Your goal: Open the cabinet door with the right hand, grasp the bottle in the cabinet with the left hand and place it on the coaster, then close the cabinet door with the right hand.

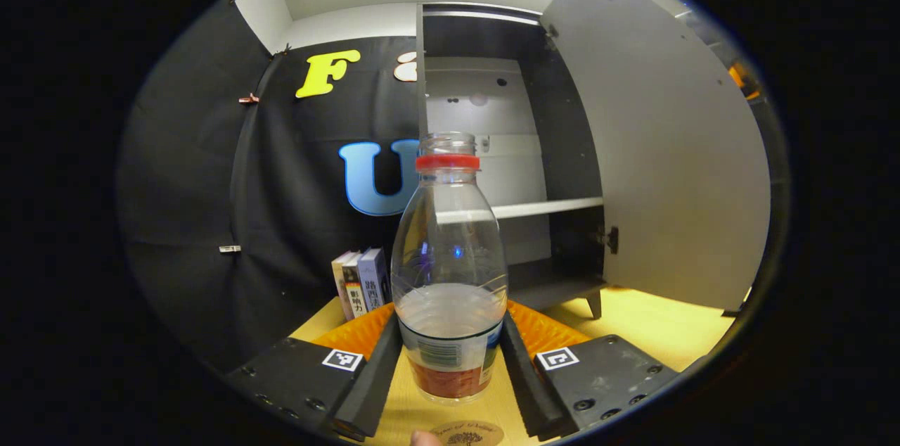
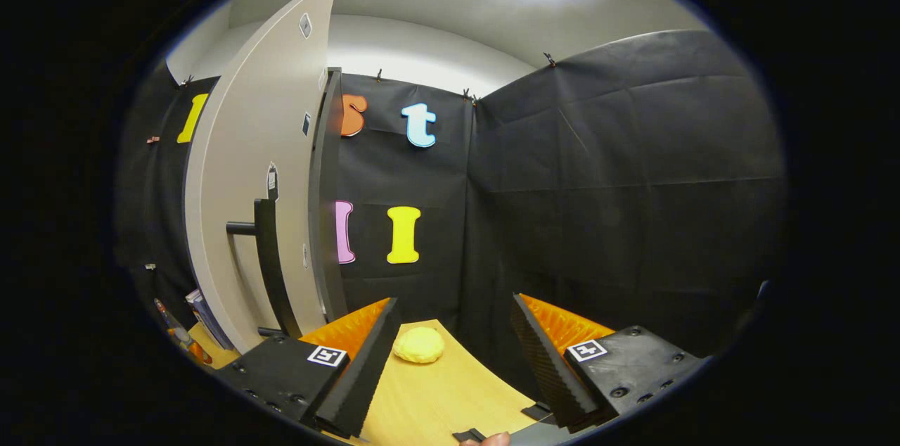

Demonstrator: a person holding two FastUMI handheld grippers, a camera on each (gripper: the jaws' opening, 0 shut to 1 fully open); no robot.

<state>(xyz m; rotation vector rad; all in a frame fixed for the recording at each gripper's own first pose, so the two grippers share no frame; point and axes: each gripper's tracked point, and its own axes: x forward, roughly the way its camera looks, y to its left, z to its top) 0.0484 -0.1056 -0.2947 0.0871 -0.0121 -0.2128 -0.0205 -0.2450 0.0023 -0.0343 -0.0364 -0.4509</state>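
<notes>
- Grey cabinet door stands wide open; opening step done.
- Clear plastic bottle with a red collar ring, no cap is out of the cabinet, upright between the left gripper jaws, which clasp its lower body.
- Round wooden coaster lies on the yellow wooden bench just before the bottle; placing looks unfinished.
- Bottle is about a third full of clear liquid, with a label band low down.
- Right gripper jaws are spread, empty, near the door's dark bar handle; closing remains.
</notes>
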